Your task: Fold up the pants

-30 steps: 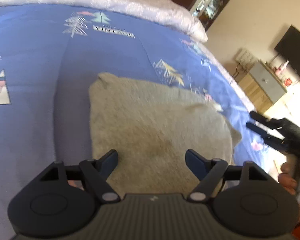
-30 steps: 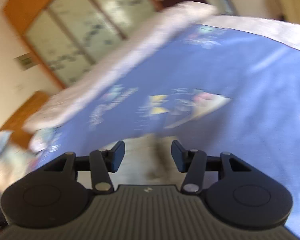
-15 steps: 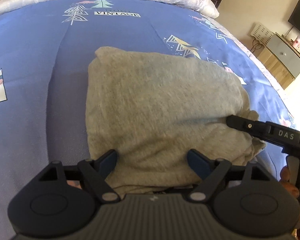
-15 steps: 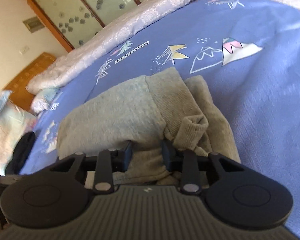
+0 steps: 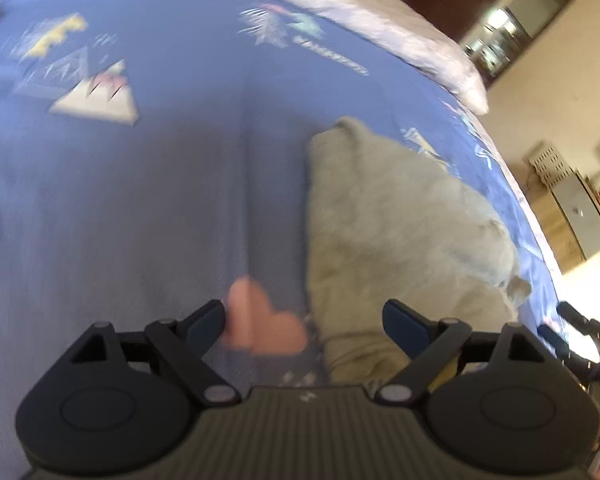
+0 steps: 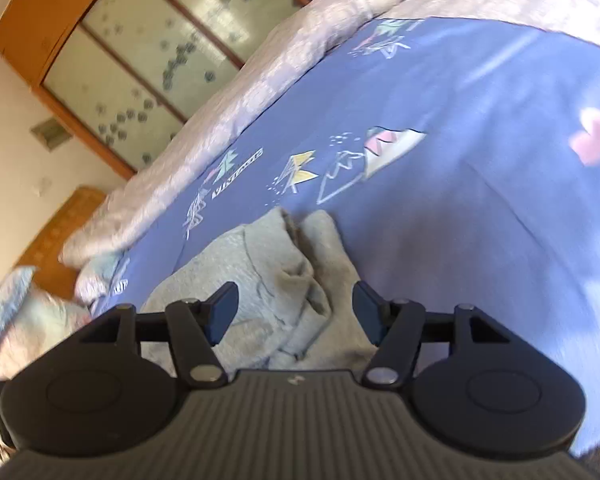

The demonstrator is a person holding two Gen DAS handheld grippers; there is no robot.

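We see the folded grey pants (image 5: 400, 232) lying on the blue bedspread (image 5: 140, 200), toward its right edge. Our left gripper (image 5: 304, 316) and right gripper (image 6: 295, 306) hover with jaws released, grasping nothing.

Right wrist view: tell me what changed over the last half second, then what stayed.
The right gripper let go of the folded grey fleece pants: its jaws, half a second ago pinched on the bunched end, now stand wide apart and back from it. The left gripper swung left, putting the pants right of centre. The pants stayed folded on the blue printed bedspread; the left gripper stayed open.
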